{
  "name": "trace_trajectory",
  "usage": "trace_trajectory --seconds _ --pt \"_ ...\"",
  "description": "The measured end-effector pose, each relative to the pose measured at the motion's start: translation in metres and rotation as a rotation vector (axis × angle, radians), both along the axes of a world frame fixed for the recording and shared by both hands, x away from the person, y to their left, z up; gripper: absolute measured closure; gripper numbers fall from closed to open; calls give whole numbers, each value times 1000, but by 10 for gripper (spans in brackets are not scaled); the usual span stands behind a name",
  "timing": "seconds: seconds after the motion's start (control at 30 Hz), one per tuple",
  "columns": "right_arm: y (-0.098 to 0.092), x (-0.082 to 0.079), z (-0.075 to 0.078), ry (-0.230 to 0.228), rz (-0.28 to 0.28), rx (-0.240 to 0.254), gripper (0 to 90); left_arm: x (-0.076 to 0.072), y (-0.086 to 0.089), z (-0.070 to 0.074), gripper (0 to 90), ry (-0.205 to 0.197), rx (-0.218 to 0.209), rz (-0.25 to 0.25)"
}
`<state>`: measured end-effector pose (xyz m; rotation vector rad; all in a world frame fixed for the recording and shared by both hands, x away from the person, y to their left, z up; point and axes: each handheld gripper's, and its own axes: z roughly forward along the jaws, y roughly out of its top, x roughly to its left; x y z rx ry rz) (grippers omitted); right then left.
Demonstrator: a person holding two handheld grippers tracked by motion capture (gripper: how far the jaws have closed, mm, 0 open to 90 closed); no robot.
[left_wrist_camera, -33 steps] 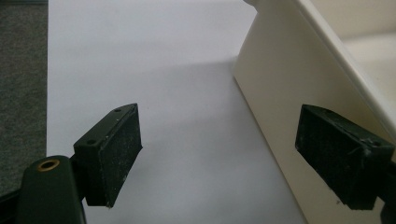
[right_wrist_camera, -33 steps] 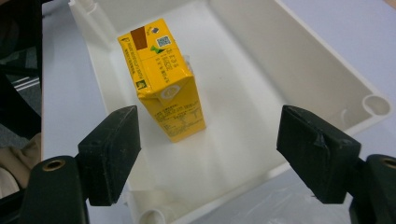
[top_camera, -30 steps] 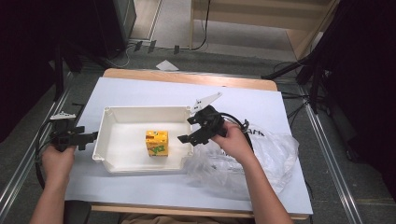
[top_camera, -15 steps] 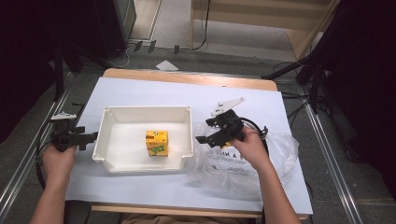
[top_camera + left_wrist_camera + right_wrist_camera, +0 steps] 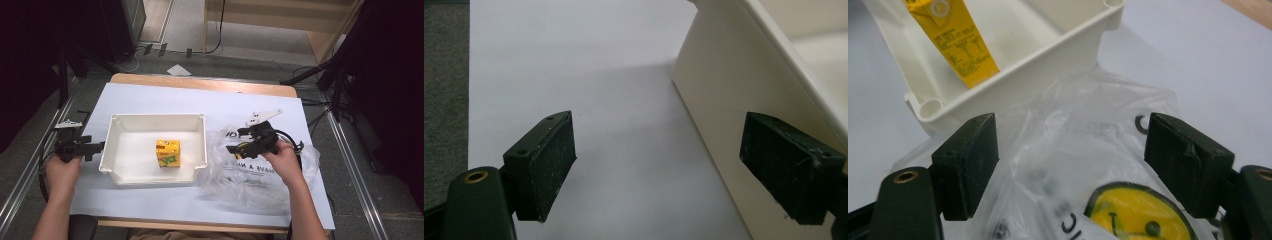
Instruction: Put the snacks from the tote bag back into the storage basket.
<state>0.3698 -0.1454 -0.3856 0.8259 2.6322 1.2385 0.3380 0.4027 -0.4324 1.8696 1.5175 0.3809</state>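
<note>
The crinkled clear plastic bag (image 5: 260,167) with black lettering and a yellow round emblem lies on the white table cover, just right of the white rectangular plastic tray (image 5: 202,142) holding a small yellow carton (image 5: 168,153). The right gripper (image 5: 1078,165) hovers over the bag with jaws spread wide and empty, seemingly lined up to pinch the film. The left gripper (image 5: 669,170), likewise spread, sits beside the tray's left wall, probably to brace it.

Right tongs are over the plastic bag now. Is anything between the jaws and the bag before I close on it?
Nothing visible. The right tongs stand open directly above the clear plastic bag, with only crinkled film between the jaws. The white tray with the yellow carton lies beyond the bag, out of the way.
</note>
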Motion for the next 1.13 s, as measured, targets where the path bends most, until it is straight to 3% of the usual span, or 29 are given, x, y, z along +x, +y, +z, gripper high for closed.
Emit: trace_trajectory --seconds 0.2,0.43,1.13 --pt "-16 1 -13 10 -51 -3 228 0 0 0 160 1 4 -1" --pt "-22 4 -25 27 -85 -35 228 0 0 1 163 1 5 0" --pt "-27 7 -28 40 -102 -32 228 1 0 1 163 1 4 -1"
